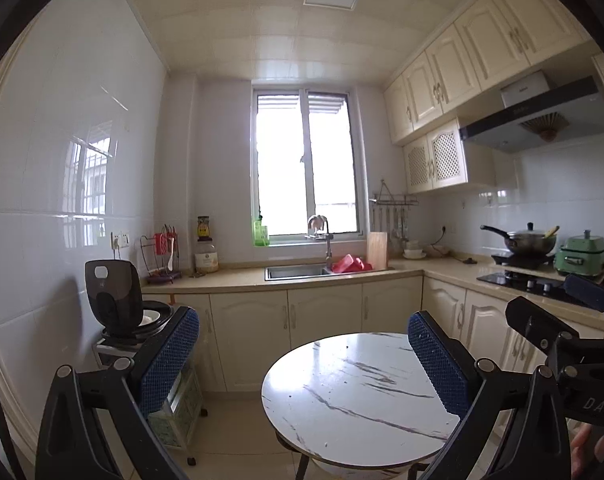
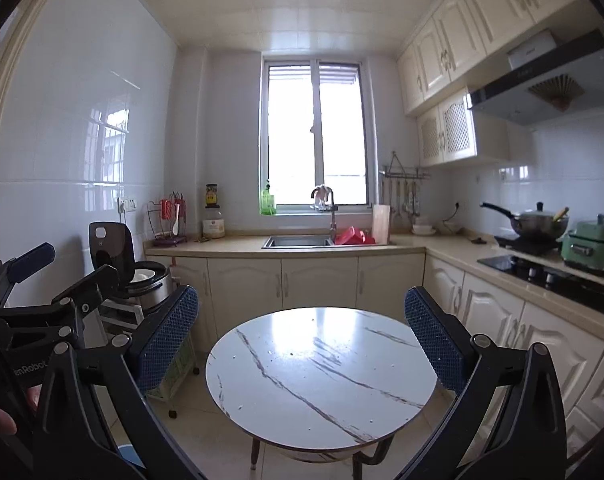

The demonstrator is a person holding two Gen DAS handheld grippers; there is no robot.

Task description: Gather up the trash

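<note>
The left gripper (image 1: 303,356) is spread wide with nothing between its blue pads (image 1: 168,360), held in the air above the near rim of the round marble table (image 1: 341,408). The right gripper (image 2: 302,336) is equally wide apart and grips nothing, hovering over the same table (image 2: 302,400). From the left wrist view the right gripper shows at 3 o'clock; from the right wrist view the left gripper (image 2: 58,268) shows at 9 o'clock. No trash can be made out, so its place and long axis cannot be told; only tiny specks dot the tabletop. At 12 o'clock lies the sink (image 2: 298,241), with a rice cooker (image 2: 142,276) at 10 o'clock.
</note>
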